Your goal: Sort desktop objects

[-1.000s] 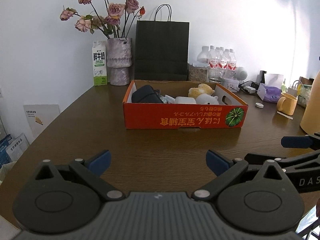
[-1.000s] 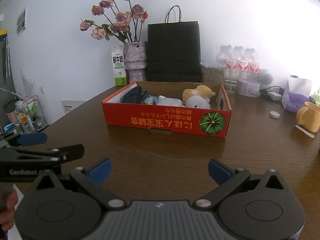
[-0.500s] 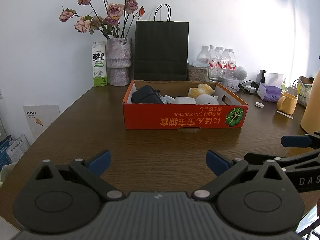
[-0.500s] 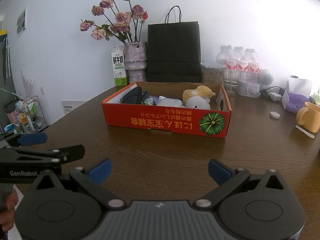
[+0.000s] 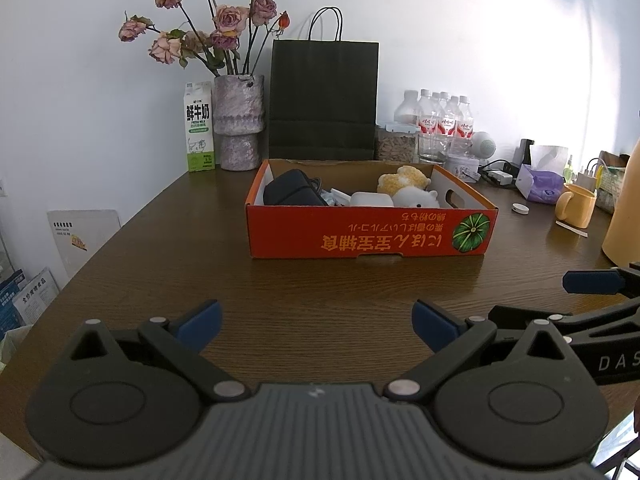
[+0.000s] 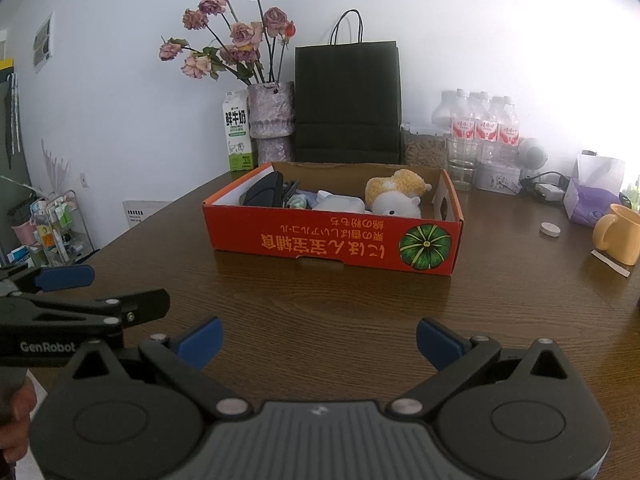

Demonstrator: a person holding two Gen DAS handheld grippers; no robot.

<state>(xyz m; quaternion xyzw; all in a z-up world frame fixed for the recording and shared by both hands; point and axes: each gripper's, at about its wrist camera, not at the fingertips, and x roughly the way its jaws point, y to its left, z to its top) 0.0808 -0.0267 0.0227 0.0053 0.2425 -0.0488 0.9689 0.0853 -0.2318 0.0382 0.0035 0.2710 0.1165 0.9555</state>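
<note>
An orange cardboard box with a pumpkin print stands mid-table. Inside lie a black pouch, a white case, and a yellow and white plush toy. My left gripper hovers open over the near table, well short of the box, nothing between its blue pads. My right gripper is likewise open and empty beside it. Each gripper's fingers show at the edge of the other's view.
Along the back wall stand a milk carton, a vase of dried roses, a black paper bag and water bottles. A yellow mug, a white cap and a purple tissue pack sit at right.
</note>
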